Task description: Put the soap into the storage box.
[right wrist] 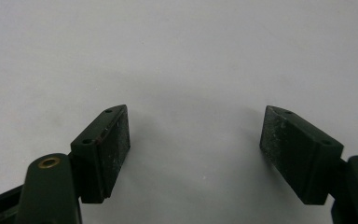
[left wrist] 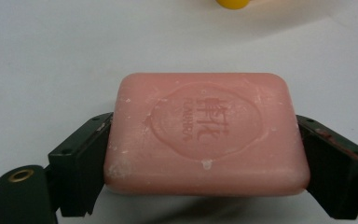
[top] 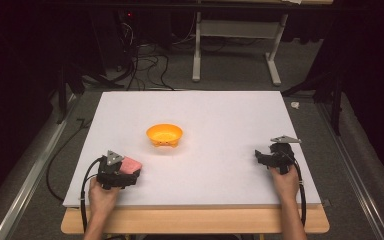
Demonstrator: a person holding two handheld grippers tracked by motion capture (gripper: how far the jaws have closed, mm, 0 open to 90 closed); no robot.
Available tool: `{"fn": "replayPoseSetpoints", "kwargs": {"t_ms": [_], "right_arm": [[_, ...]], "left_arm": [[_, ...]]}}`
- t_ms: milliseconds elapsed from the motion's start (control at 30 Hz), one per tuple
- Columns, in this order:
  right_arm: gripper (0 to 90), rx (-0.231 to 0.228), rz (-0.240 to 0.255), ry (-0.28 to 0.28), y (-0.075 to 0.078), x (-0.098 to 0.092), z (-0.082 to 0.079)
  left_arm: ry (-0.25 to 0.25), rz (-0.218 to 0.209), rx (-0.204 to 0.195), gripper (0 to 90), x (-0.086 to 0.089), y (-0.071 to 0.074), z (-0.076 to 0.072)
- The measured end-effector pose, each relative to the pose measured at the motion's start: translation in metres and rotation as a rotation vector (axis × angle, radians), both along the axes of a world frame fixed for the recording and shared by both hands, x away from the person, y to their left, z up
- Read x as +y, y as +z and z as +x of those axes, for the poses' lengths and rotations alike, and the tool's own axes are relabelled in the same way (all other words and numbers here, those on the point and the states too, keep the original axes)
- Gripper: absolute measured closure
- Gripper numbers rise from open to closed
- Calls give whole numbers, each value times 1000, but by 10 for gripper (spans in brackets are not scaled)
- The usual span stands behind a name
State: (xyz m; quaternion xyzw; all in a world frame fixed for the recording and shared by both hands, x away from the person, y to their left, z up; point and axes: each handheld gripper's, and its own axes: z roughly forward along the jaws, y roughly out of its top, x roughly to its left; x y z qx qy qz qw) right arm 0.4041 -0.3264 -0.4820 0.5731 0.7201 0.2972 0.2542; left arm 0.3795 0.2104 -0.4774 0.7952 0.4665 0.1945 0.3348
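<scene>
the left gripper clamps a pink bar of soap by its two short ends near the front left of the white table, its stamped face up, a hold that appears meant for a level lift. the right gripper rests well apart at the front right, jaws spread on nothing, seemingly kept clear. an orange bowl sits just beyond the soap, its likely destination.

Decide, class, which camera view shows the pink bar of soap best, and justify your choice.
The left gripper view: the soap sits close up between the left tool's jaws, its embossed stamp visible. The high view shows it small and partly covered by that tool.
</scene>
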Motion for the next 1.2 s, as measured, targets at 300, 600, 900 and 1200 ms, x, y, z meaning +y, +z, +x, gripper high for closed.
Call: {"fn": "replayPoseSetpoints", "kwargs": {"t_ms": [300, 600, 900, 1200], "right_arm": [[247, 0, 0, 0, 0, 0, 0], [247, 0, 2, -2, 0, 0, 0], [247, 0, 2, -2, 0, 0, 0], [247, -2, -2, 2, 0, 0, 0]], "left_arm": [[-33, -38, -9, 138, -3, 12, -2], [-59, -33, -18, 138, -10, 23, -5], [-81, -43, -14, 138, -19, 30, -6], [-88, -60, -23, 138, -24, 39, -5]]}}
